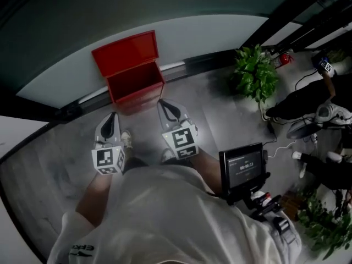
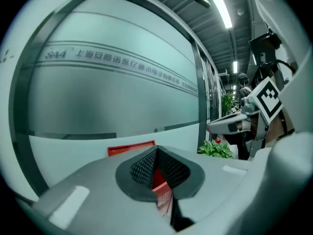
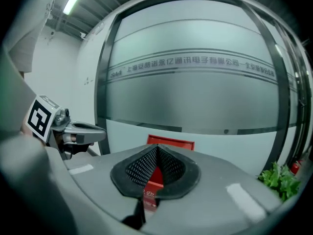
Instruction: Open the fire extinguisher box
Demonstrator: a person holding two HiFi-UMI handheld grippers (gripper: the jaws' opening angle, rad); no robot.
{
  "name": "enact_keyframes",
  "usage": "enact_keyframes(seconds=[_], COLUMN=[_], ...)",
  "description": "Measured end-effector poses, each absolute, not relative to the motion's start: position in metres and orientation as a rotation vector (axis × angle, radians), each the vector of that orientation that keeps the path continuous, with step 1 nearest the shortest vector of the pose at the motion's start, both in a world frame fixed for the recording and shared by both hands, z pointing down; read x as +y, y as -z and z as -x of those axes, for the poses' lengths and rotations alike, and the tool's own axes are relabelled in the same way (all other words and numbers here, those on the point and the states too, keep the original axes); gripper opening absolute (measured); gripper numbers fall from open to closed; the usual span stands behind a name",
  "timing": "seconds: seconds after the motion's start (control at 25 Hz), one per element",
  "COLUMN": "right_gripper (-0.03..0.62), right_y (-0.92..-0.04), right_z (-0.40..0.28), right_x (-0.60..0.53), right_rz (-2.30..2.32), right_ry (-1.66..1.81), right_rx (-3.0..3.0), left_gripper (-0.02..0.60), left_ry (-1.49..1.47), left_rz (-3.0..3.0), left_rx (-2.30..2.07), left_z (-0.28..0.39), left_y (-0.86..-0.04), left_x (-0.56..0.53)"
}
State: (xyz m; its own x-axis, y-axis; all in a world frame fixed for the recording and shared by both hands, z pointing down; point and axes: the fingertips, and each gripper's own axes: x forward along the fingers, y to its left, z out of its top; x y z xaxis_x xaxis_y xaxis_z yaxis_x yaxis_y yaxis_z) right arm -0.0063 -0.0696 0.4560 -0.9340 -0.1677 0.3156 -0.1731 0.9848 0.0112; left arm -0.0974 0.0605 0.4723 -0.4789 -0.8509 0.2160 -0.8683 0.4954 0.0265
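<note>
While the person's white shirt (image 1: 165, 213) fills the near edge of the head view, a small lit screen (image 1: 242, 166) sits on a mount at near right.

Both grippers are held side by side above the grey floor (image 1: 60, 158), pointing toward the far wall.
- left gripper (image 1: 114, 117): in its own view the jaws meet tip to tip, fully closed, with nothing held. The red seen through the notch behind the tips is the box beyond.
- right gripper (image 1: 163, 104): same state in its own view. The jaws are closed together and empty, with red showing through the notch.
- Each gripper appears in the other's view, well apart from it, with its marker cube showing.

The fire extinguisher box (image 1: 135, 81) stands on the floor just beyond the two gripper tips, roughly between them. Neither gripper touches it.
- It is red and sits against the base of the far wall.
- Its lid (image 1: 125, 52) is up and tilted back against the wall, so the box is open.

Farther right along the wall is a green potted plant (image 1: 254, 73), with dark cables on the floor beside it. Behind the box rises a frosted glass wall (image 3: 195, 97) with a line of lettering across it.
</note>
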Motion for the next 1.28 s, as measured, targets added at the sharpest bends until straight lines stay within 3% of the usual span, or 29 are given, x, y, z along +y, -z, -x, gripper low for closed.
enact_keyframes(seconds=[0.4,1.28], right_gripper=[0.014,0.014], right_y=[-0.420,-0.389], right_z=[-0.020,-0.019], right_x=[-0.046,0.032], right_rz=[-0.116,-0.049], right_ry=[-0.039,-0.066], right_rx=[-2.904,-2.913], left_gripper=[0.003,0.003], left_ry=[-0.126,-0.090], left_rz=[-1.480,-1.597], left_rx=[-2.650,-2.553], left_z=[0.031,0.020], left_y=[-0.418,-0.392], left_x=[0.089,0.118])
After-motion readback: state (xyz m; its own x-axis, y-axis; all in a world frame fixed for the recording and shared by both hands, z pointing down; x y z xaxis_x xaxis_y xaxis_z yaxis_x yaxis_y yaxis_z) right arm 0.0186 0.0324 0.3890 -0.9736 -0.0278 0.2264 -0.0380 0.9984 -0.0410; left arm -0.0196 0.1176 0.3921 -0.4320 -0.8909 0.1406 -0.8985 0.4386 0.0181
